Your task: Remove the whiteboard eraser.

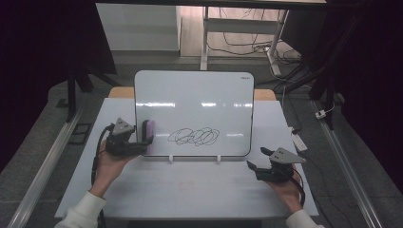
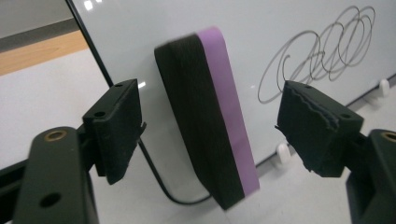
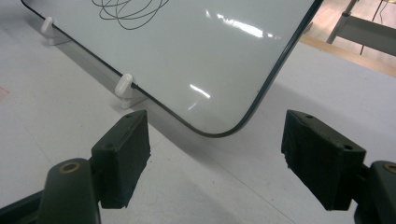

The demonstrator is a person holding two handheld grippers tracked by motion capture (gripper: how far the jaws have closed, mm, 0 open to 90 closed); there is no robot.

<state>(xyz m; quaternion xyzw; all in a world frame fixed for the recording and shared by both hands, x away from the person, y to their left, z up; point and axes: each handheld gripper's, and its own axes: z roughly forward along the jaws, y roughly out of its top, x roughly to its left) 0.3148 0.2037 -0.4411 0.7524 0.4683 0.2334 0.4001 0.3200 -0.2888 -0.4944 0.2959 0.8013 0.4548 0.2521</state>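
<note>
The left tongs (image 2: 210,126) stand wide around a purple-and-black eraser (image 2: 210,121), pads clear of it; the left gripper view shows gaps on both sides that the high view hides. The eraser clings to the whiteboard's (image 1: 199,99) lower left part, long axis upright, beside a black scribble (image 1: 194,137). The right tongs (image 3: 224,158) gape wide, holding nothing, over the white tabletop (image 1: 190,185) near the board's lower right corner.

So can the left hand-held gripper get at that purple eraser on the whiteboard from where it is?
Probably yes. The eraser already sits between the open jaws of the left hand-held gripper, neither pad touching it, nothing in between.
</note>
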